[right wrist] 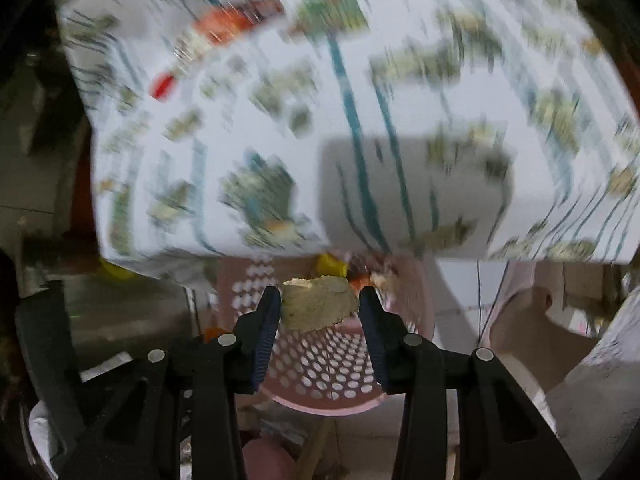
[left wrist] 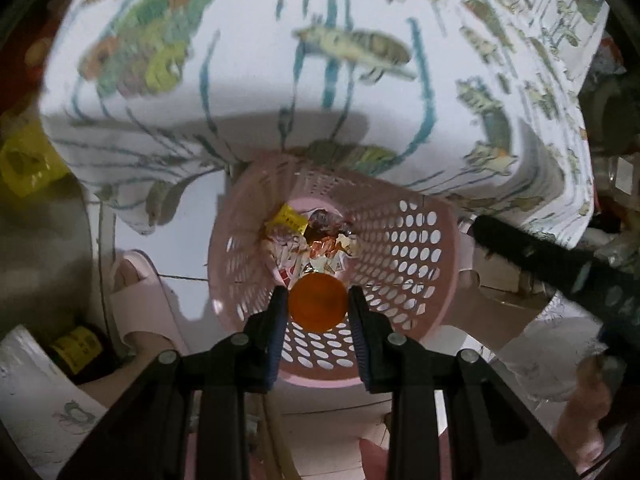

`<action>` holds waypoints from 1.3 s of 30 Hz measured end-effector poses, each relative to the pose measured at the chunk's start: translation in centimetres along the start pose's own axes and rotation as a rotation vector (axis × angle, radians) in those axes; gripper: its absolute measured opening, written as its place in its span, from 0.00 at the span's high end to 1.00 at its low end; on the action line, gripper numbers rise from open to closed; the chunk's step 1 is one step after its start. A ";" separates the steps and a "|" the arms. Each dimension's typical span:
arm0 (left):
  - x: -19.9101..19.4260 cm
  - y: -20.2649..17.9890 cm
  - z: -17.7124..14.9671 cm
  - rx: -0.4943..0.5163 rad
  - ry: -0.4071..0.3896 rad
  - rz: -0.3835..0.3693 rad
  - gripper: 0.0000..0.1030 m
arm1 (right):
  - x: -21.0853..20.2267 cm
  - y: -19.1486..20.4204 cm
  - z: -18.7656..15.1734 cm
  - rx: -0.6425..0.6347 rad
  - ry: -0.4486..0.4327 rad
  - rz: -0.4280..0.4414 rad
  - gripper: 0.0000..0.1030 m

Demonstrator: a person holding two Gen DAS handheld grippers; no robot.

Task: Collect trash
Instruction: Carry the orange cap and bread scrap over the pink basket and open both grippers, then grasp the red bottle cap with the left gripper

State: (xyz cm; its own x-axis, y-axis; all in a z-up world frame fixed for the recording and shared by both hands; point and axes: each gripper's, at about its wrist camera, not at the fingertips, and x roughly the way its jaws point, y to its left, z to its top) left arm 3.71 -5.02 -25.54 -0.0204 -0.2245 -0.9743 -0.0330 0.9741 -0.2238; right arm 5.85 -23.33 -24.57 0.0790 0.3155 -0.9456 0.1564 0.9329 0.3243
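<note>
A pink perforated trash basket point(left wrist: 404, 240) stands on the floor below the table edge, with wrappers point(left wrist: 316, 240) lying at its bottom. My left gripper point(left wrist: 318, 300) points down over the basket mouth, shut on an orange round lid-like piece point(left wrist: 318, 301). In the right wrist view my right gripper point(right wrist: 320, 304) is shut on a crumpled beige scrap point(right wrist: 318, 304) above the same basket point(right wrist: 328, 368). That view is blurred.
A table under a white cloth point(left wrist: 248, 80) printed with fish and plants overhangs the basket. A foot in a pink slipper point(left wrist: 140, 300) stands left of it. The other black gripper point(left wrist: 560, 268) reaches in from the right. A red wrapper point(right wrist: 236, 20) lies on the cloth.
</note>
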 end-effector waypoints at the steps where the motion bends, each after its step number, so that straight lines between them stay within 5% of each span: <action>1: 0.3 0.0 0.0 -0.002 0.009 0.000 0.71 | 0.7 -0.2 -0.1 0.007 0.011 -0.003 0.58; 5: 0.3 -0.2 0.2 0.022 -0.002 0.054 0.29 | 2.5 -0.6 -0.4 0.015 0.029 -0.013 0.58; 8: 0.0 -0.3 0.5 0.035 -0.001 0.085 0.28 | 2.9 -1.1 -0.4 0.033 0.026 -0.025 0.34; 15: -2.1 0.1 0.6 0.019 -0.067 0.116 0.24 | 0.1 -1.9 0.1 0.050 -0.041 -0.009 0.32; 24: -11.2 -0.2 2.1 0.020 -0.358 0.199 0.04 | -9.6 0.9 2.8 -0.064 -0.242 -0.004 0.31; 30: -17.6 -1.0 4.0 0.051 -0.508 0.194 0.00 | -17.2 3.4 5.4 -0.230 -0.437 -0.094 0.17; 36: -20.8 -1.4 8.1 0.067 -0.525 0.163 0.00 | -21.1 5.4 9.0 -0.328 -0.489 -0.108 0.17; 39: -20.0 -0.9 11.6 0.054 -0.459 0.127 0.00 | -21.3 6.0 11.1 -0.327 -0.485 -0.085 0.17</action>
State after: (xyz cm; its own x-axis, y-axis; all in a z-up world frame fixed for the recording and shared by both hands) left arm 15.78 -1.12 -6.15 0.4227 -0.0803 -0.9027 -0.0066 0.9958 -0.0917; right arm 16.09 -26.36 -2.20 0.5324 0.1937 -0.8240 -0.1236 0.9808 0.1507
